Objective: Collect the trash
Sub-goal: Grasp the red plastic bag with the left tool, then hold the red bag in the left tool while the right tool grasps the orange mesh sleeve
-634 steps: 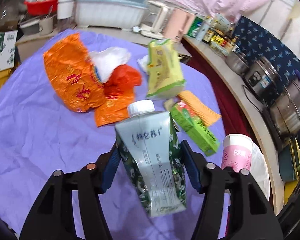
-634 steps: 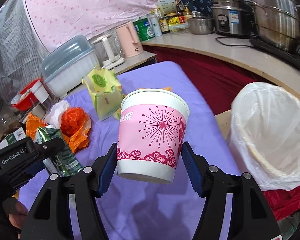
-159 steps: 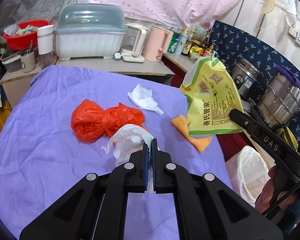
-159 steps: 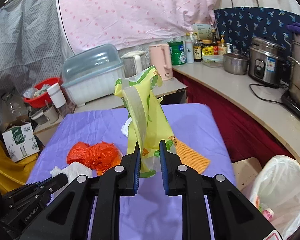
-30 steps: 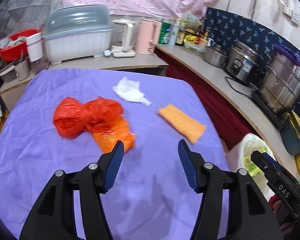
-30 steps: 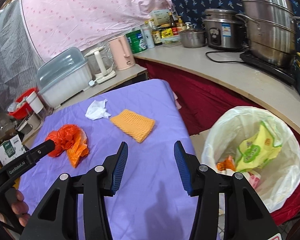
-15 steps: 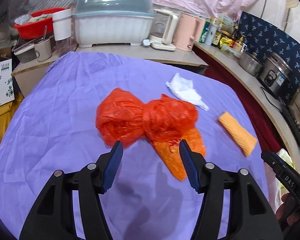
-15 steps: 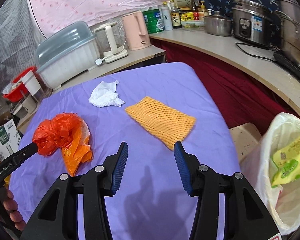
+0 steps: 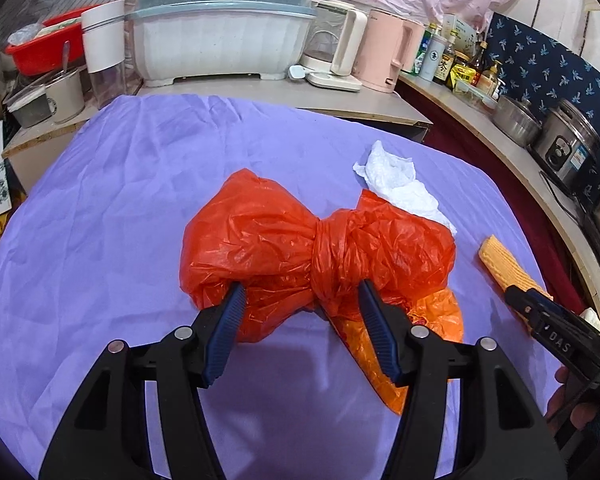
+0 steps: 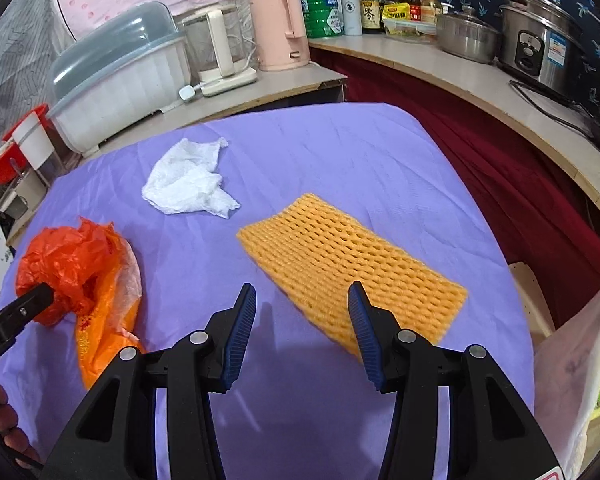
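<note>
A knotted red plastic bag lies on the purple tablecloth, partly on an orange wrapper. My left gripper is open, its fingertips at the bag's near edge on either side of it. The bag also shows in the right wrist view. An orange foam net lies flat just ahead of my open, empty right gripper, near its right finger. A crumpled white tissue lies farther back. The white-lined trash bag is at the table's right edge.
Behind the table a side counter holds a white dish box with grey lid, a kettle and a pink jug. A curved counter on the right holds bottles, pots and a rice cooker. A dark red cloth hangs below it.
Both grippers have moved forward and down toward the table. The left one has closed in on the red bag; the right one has neared the foam net. Both stay open.
</note>
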Demonstrator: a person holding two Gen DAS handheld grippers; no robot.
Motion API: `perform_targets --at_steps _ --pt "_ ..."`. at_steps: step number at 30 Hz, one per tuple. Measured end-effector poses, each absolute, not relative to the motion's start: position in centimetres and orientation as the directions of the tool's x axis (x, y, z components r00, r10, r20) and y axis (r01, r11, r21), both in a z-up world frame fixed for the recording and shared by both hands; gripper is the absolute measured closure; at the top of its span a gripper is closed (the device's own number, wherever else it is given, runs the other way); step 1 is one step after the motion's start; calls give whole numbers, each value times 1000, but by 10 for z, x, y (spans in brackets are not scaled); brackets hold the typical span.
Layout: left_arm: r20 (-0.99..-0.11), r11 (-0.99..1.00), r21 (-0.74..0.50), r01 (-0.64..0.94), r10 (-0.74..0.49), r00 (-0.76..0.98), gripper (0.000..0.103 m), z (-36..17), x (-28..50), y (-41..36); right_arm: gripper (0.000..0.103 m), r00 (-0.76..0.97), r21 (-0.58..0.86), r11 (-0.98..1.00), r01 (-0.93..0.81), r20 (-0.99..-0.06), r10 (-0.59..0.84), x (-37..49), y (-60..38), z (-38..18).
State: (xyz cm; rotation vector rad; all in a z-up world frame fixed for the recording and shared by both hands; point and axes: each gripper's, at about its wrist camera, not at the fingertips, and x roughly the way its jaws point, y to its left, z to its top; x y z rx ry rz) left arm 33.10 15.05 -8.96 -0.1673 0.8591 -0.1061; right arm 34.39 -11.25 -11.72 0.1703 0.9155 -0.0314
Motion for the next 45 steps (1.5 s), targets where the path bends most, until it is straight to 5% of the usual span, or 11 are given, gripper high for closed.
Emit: perform_targets --at_steps 2,6,15,45 --pt "-748 984 -174 42 -160 644 52 -93 336 147 56 604 124 987 106 -797 35 347 -114 -123" --pt "-773 984 -163 69 -171 611 96 -103 344 140 60 614 85 992 97 -789 8 348 -111 -125" --pt "-765 979 -190 74 -195 614 102 -104 341 138 93 620 52 994 100 -784 -22 342 -117 -124" --pt "-566 925 -232 302 -380 732 103 48 209 48 94 791 213 963 165 -612 0 202 -189 9"
